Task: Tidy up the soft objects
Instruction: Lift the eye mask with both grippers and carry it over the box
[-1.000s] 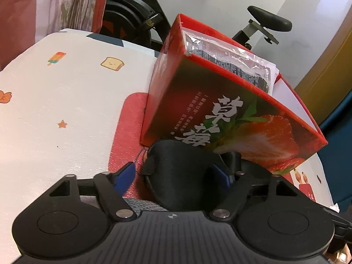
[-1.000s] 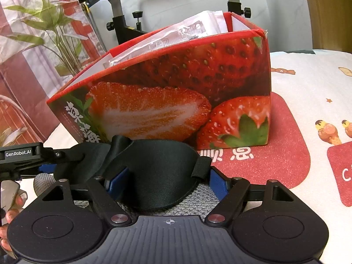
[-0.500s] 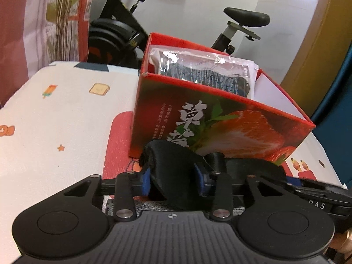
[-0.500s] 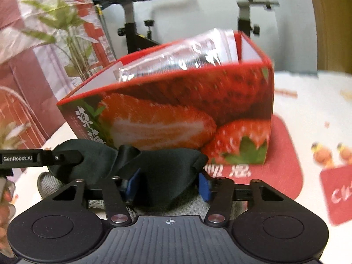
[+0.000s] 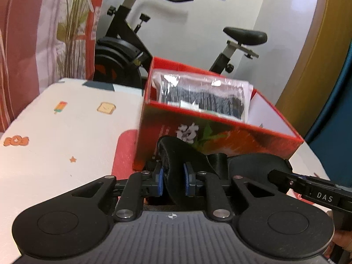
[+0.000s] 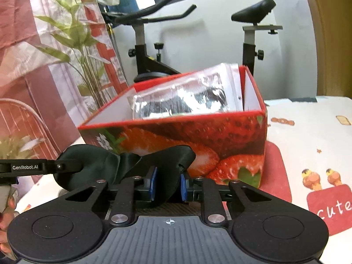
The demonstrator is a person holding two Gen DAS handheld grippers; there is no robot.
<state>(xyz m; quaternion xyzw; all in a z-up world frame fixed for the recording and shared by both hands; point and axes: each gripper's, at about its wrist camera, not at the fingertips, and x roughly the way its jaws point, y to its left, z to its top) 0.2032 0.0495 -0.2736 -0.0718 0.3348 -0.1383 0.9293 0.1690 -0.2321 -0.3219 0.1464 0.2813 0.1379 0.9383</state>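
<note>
Black satin, an eye mask (image 5: pixel 176 165), is now pinched at both ends. A second ago both sets of tongs stood spread around it as it lay low in front of the box; since then they have shut on it. The left tongs (image 5: pixel 173 181) grip one lobe between their blue pads (image 5: pixel 160 181). The right tongs (image 6: pixel 167 186) are still closing, with the other lobe already squeezed between their pads. Each view shows the other tool's tip at the far end of the mask, at 3 o'clock in the left view and at 9 o'clock in the right.

The mask has also risen. The box (image 5: pixel 220 136) sat high over it before; now its rim lies lower in both views and more of its inside shows, with a plastic-wrapped bundle (image 5: pixel 202 94) leaning against the far wall at 12 o'clock. The mask hangs between the two tools, just in front of the near wall of the box and above the tabletop (image 5: pixel 66 132).

To my eye the pick-up is done and the carry has begun. What is left is to clear the near rim and let the mask down in the free space in front of the bundle.
</note>
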